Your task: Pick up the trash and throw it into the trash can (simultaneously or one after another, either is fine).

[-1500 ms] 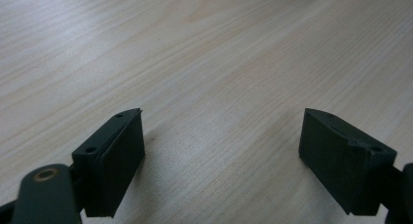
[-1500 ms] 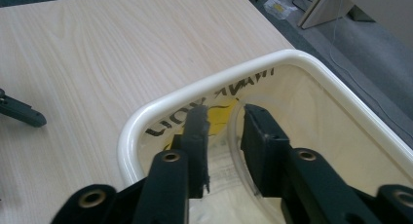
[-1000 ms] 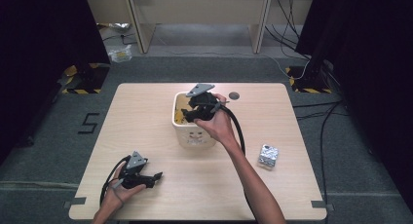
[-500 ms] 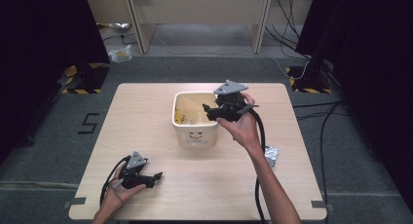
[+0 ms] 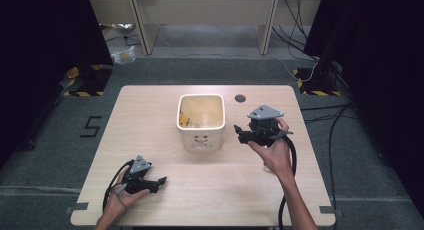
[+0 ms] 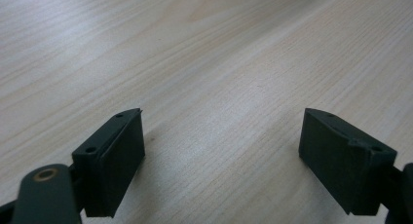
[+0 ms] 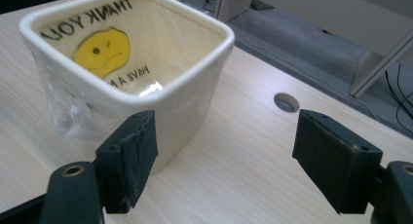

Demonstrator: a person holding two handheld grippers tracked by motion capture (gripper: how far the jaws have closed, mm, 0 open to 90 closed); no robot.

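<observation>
Your right gripper [image 5: 241, 133] hovers beside the cream tub [image 5: 201, 122], jaws just spread wider, empty. Bag-lined, it looks light and stiff; pinch its rim. Your left gripper [image 5: 159, 182] is also spread.

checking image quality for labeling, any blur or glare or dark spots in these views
High view: table evenly lit, surroundings black. Left gripper view: fingers soft, far wood blurred. Right gripper view: glare on the plastic liner inside the cream bin, near fingers slightly soft.
</observation>
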